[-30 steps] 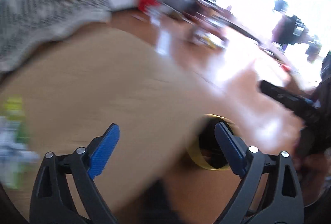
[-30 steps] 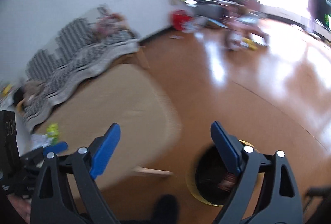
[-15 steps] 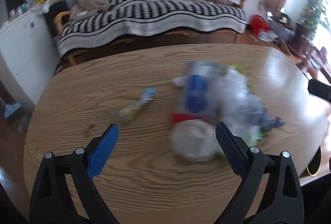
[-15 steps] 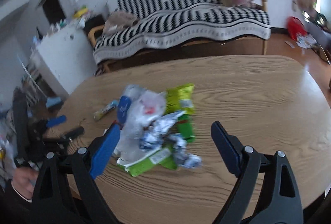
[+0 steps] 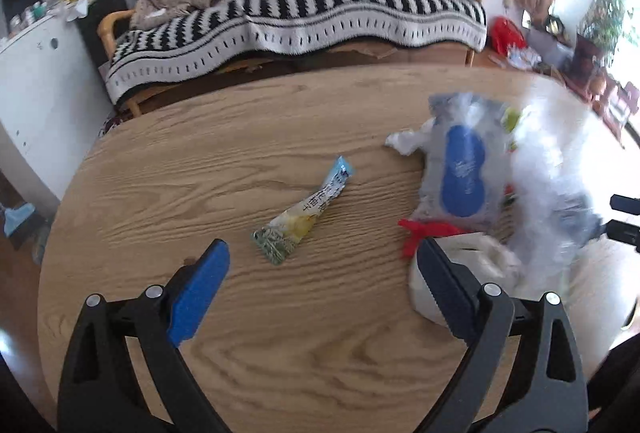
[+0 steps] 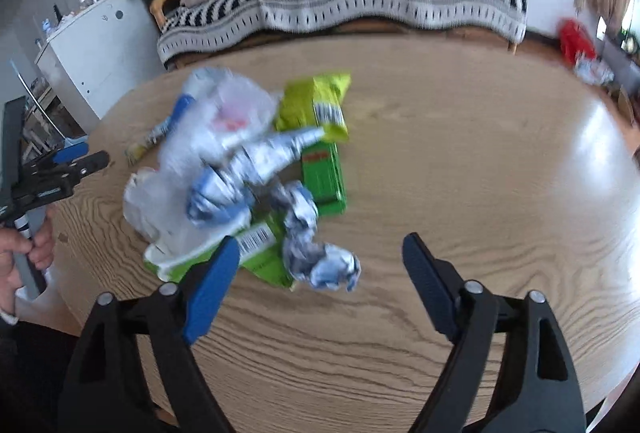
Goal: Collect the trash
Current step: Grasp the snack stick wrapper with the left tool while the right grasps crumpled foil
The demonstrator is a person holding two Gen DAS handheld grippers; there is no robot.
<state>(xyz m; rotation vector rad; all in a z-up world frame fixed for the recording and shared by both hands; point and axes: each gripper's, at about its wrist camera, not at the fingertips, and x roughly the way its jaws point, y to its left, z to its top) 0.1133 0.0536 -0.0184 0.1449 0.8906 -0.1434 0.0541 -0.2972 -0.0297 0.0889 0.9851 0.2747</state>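
Trash now fills both views where a second ago there was only floor, a bin and a blurred tabletop edge: both claws have swung round from the bin to the wooden tabletop, so a fresh pick is starting. The sofa stands behind it.

Biggest is the pile, on the tabletop in front of the sofa: clear plastic bags, green wrappers and crumpled foil, heaped and overlapping. Its near edge lies just ahead of the right claw. That claw's jaws are closing, with only the pile's edge and a foil wad between them; the pads press on nothing yet.

Left of the pile, apart from it, a slim snack wrapper lies alone and flat. The left claw hangs just short of it, released and empty.

Judging by this, each claw has its own target, and most of the trash is still uncollected.
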